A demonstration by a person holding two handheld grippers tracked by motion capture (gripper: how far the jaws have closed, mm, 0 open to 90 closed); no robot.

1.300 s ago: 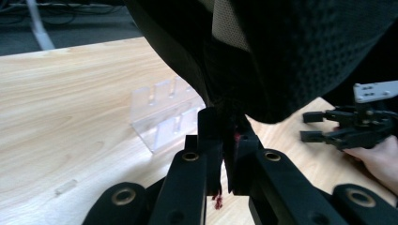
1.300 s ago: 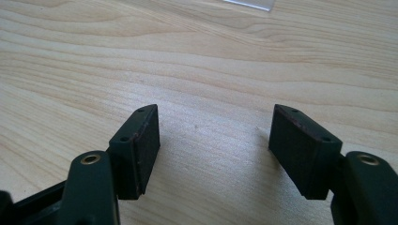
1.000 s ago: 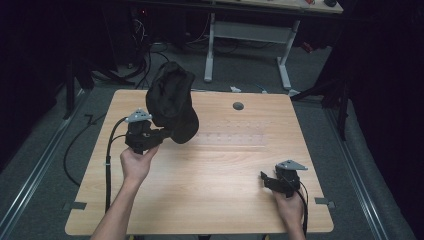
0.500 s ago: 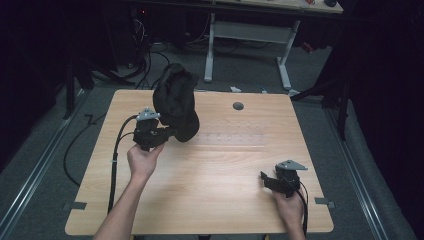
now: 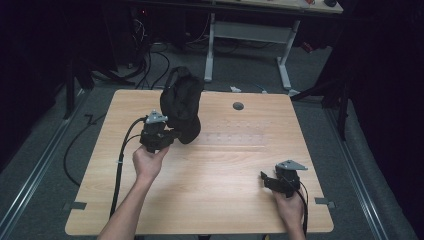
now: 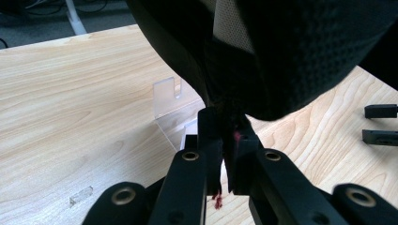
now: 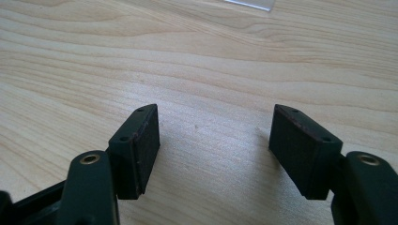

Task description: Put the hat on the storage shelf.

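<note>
— Pale wooden tabletop (image 5: 210,165), dark room. What's the left hand doing?

— Forearm stretched forward, left gripper (image 6: 224,140) clamped on a black mesh fabric bundle (image 5: 181,104), possibly a cap, lifted above the table's far left.

— And the right?

— Right gripper (image 7: 213,140) rests near the front right edge, jaws wide apart.
</note>
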